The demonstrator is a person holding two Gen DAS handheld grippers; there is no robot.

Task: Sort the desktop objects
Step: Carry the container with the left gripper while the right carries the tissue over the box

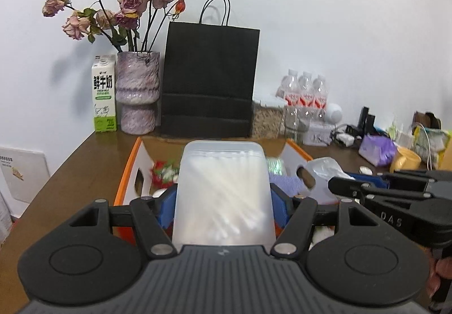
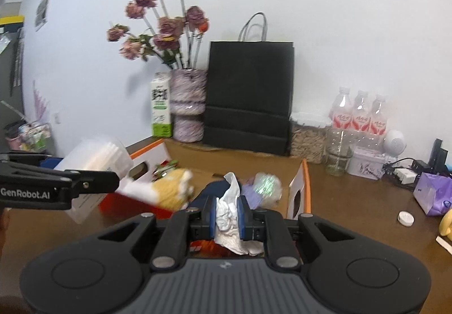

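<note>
Spanning the whole scene is the brown wooden table (image 2: 353, 201), backed by a white wall, with a tall black paper bag (image 1: 209, 79) standing at its far edge beside a mottled purple vase (image 1: 137, 93) of dried roses and a milk carton (image 1: 104, 93). Nearer sits the open cardboard box (image 2: 299, 189) with orange edges and white walls, already holding mixed clutter — a yellow-and-white plush thing (image 2: 172, 186), a shiny crinkled wrapper (image 2: 267, 184) and other bits I cannot identify.

Next in size is the translucent plastic tub of cotton swabs (image 1: 223, 195), held above the box's near side. The left claw (image 1: 223, 201) grips it, blue pads pressed against its two long sides. It looks light and fairly stiff, but the smooth walls are probably slippery and may flex under a hard squeeze; a hold low on the flat sides, as here, seems soundest, keeping the lid level in case it is loose.

Smallest is the crumpled white tissue (image 2: 228, 218), pinched in the nearly closed right claw (image 2: 228, 218) over the box's front edge. It is soft, almost weightless and likely to cling or tear rather than slip — any bunched fold serves as a handhold, though it may stick to the pads when let go.
</note>
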